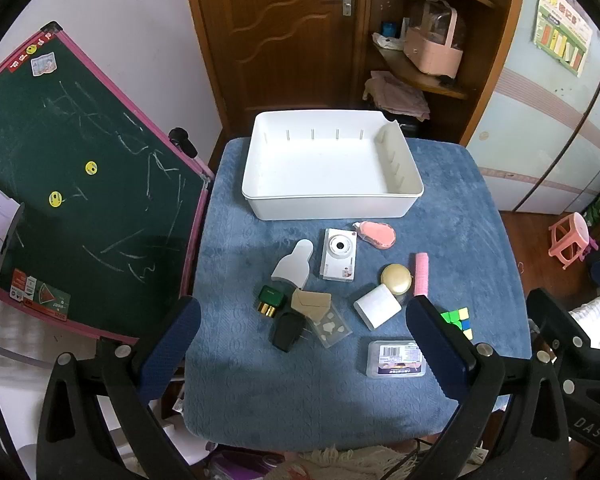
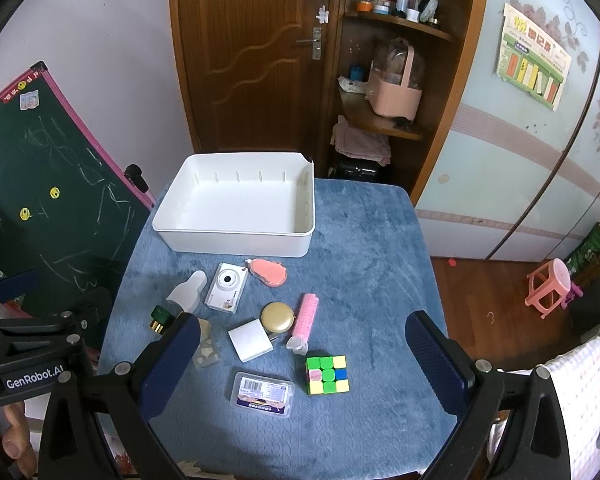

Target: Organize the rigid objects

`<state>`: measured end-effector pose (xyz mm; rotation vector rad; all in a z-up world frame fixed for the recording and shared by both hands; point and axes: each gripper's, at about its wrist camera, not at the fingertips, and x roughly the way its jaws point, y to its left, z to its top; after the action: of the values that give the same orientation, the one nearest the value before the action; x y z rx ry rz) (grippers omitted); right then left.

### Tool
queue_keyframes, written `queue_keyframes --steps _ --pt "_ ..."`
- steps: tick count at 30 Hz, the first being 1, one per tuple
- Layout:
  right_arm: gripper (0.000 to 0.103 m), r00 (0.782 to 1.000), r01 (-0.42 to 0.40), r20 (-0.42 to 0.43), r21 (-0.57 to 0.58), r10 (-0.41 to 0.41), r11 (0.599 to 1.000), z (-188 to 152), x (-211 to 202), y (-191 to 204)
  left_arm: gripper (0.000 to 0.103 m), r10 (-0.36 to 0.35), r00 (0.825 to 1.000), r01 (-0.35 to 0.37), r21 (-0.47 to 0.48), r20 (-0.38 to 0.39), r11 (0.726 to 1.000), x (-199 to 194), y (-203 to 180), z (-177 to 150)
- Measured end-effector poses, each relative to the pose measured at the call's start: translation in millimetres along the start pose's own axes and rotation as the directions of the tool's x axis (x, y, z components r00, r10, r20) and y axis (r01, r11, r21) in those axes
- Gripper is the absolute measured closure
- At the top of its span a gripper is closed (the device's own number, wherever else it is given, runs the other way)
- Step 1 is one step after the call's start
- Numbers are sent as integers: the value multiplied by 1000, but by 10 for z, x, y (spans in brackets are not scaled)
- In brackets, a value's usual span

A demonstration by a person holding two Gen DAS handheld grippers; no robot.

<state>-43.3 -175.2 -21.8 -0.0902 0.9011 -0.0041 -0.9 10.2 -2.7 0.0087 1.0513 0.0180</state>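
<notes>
Both the left claw (image 1: 302, 344) and the right claw (image 2: 302, 360) hover above the near edge of the blue-covered desk (image 2: 372, 248), jaws spread wide and gripping nothing. An empty white tray (image 2: 236, 240) sits at the far side; in front of it lie a white camera (image 2: 226, 288), a pink tape dispenser (image 2: 269, 273), a gold round case (image 2: 277, 317), a puzzle cube (image 2: 327, 375) and a clear barcoded box (image 2: 262, 395), all outside the tray.

Dim, even indoor light, soft shadows, strong fisheye bending at black-vignetted edges (perhaps slight blur there).
</notes>
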Motion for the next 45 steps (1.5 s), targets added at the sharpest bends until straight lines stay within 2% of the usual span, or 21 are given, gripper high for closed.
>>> queue_keyframes --steps 45 --pt "0 1000 -1 11 -15 1 1000 26 2 60 1 4 1000 -4 3 2 1000 -7 25 27"
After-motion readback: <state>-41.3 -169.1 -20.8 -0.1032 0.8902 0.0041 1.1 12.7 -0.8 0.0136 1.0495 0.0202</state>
